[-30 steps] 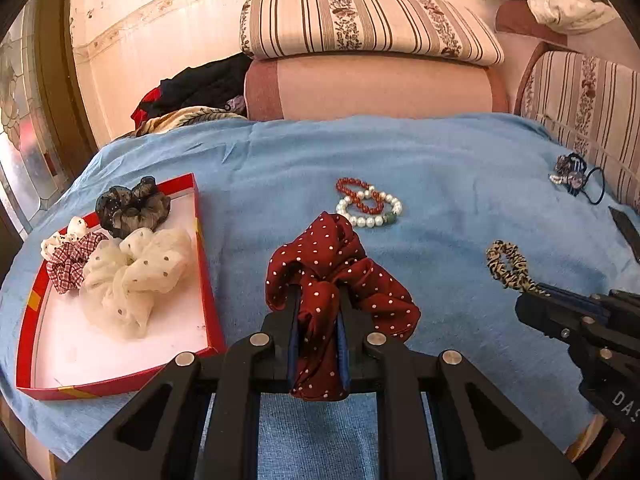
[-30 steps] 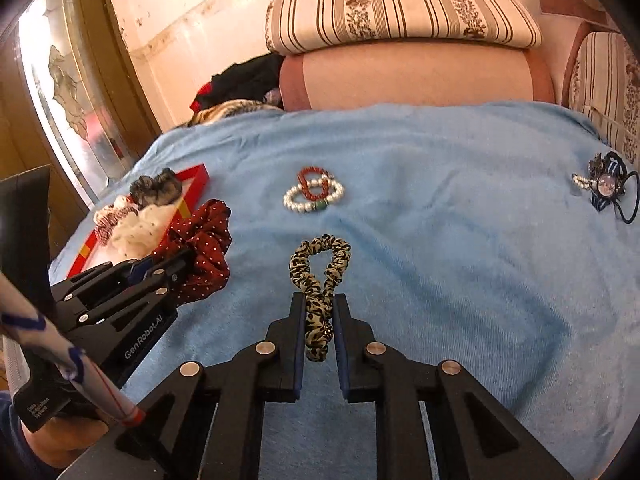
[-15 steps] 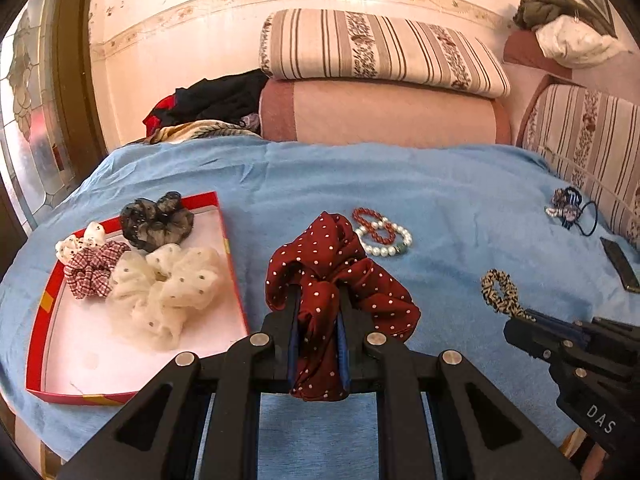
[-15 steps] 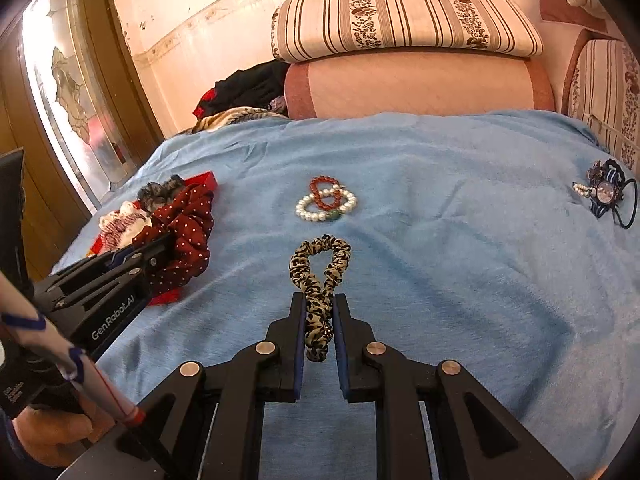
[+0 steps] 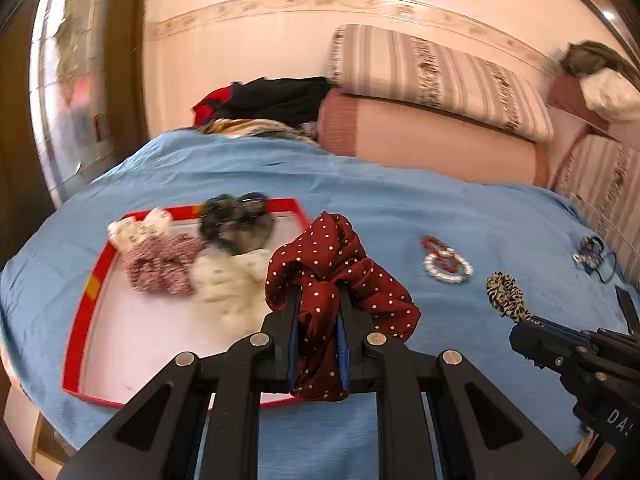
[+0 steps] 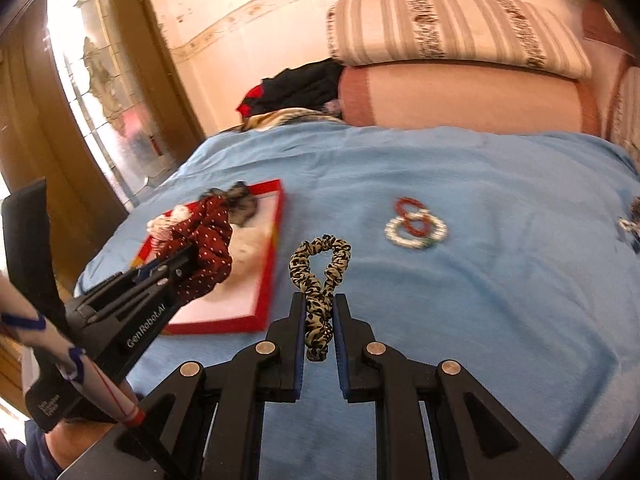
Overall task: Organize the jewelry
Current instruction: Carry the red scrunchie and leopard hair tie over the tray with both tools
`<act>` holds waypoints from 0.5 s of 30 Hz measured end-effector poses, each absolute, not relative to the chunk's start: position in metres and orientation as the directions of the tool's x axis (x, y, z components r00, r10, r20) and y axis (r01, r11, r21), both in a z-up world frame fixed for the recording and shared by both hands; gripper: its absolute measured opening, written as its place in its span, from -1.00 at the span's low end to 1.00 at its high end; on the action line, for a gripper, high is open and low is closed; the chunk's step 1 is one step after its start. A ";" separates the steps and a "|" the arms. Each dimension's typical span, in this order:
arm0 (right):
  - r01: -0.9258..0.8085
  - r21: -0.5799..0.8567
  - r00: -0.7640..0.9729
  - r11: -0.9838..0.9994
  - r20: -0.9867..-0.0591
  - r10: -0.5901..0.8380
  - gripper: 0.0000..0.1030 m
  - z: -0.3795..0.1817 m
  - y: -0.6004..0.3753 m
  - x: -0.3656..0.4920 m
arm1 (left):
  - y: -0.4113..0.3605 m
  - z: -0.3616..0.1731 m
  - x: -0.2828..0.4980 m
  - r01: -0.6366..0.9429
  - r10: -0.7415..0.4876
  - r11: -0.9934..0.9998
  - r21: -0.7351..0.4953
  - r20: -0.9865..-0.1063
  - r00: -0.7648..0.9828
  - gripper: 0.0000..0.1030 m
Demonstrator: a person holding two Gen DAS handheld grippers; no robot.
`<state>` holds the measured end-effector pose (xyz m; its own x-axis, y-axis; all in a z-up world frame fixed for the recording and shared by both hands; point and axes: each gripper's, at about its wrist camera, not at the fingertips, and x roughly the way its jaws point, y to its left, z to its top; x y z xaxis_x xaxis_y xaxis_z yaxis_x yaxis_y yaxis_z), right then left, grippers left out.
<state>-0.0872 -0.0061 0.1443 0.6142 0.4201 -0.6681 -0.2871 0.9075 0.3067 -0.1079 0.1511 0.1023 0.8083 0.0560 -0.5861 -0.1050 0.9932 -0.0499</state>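
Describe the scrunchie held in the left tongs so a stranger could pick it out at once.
On the blue bedspread lies a red-rimmed tray of scrunchies. Above its near right corner, the left tongs pinch the dark red scrunchie. Its small white polka dots set it apart from the leopard-print scrunchie in the right tongs.

Left gripper (image 5: 318, 320) clamped, right gripper (image 6: 318, 320) clamped, both level, pointing forward
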 end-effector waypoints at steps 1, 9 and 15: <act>-0.299 0.313 0.608 0.902 -0.665 0.432 -0.72 0.145 0.002 -0.085 | 0.157 0.103 -0.108 -0.120 0.067 0.991 -0.051 -0.587 0.807 -0.71; -0.389 0.329 0.561 0.860 -0.657 0.505 -0.72 0.149 0.057 -0.069 | 0.212 0.102 -0.109 -0.251 0.158 0.965 -0.074 -0.598 0.786 -0.71; -0.438 0.344 0.511 0.830 -0.664 0.545 -0.72 0.144 0.093 -0.061 | 0.249 0.096 -0.105 -0.341 0.219 0.937 -0.081 -0.624 0.750 -0.71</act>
<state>-0.0613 0.0926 0.1438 0.5110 0.5454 -0.6643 -0.4385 0.8302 0.3443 -0.1048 0.2494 0.0962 0.7498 0.2191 -0.6243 -0.3411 0.9365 -0.0810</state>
